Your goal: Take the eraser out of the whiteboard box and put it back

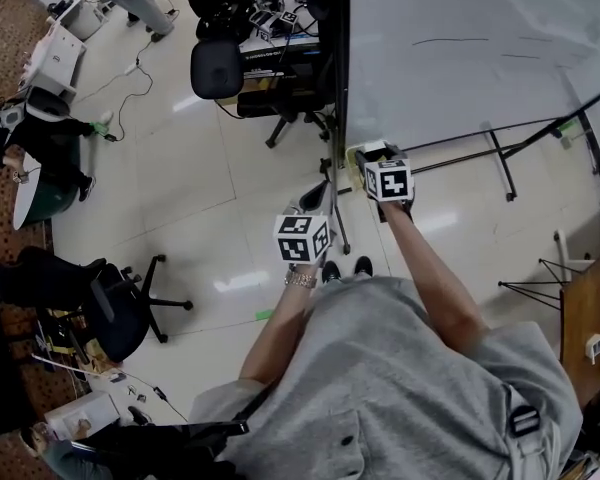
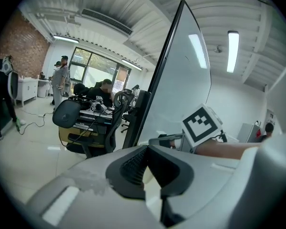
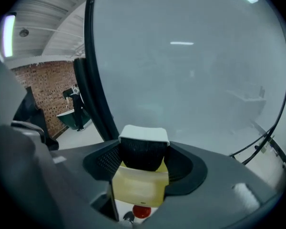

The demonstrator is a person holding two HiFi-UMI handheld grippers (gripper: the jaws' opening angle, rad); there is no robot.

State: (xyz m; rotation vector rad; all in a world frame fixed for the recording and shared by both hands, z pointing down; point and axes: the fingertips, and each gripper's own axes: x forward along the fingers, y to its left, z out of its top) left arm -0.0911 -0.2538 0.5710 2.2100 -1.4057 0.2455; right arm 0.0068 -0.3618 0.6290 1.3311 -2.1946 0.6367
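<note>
My right tongs (image 3: 143, 156) are clamped on a black felt eraser with a white back (image 3: 144, 134), close to the big white whiteboard (image 3: 190, 70). Its lower end meets an open pale yellow box (image 3: 137, 187); whether it sits inside, I cannot tell. My left tongs (image 2: 145, 150) are closed and empty.

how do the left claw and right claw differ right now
Right claw is shut on the eraser; left claw has its jaws together on nothing. Right claw faces the whiteboard head-on; left claw looks past its edge toward an office chair. In the head view the right claw is closer to the board. Both carry a square-marker cube.
</note>
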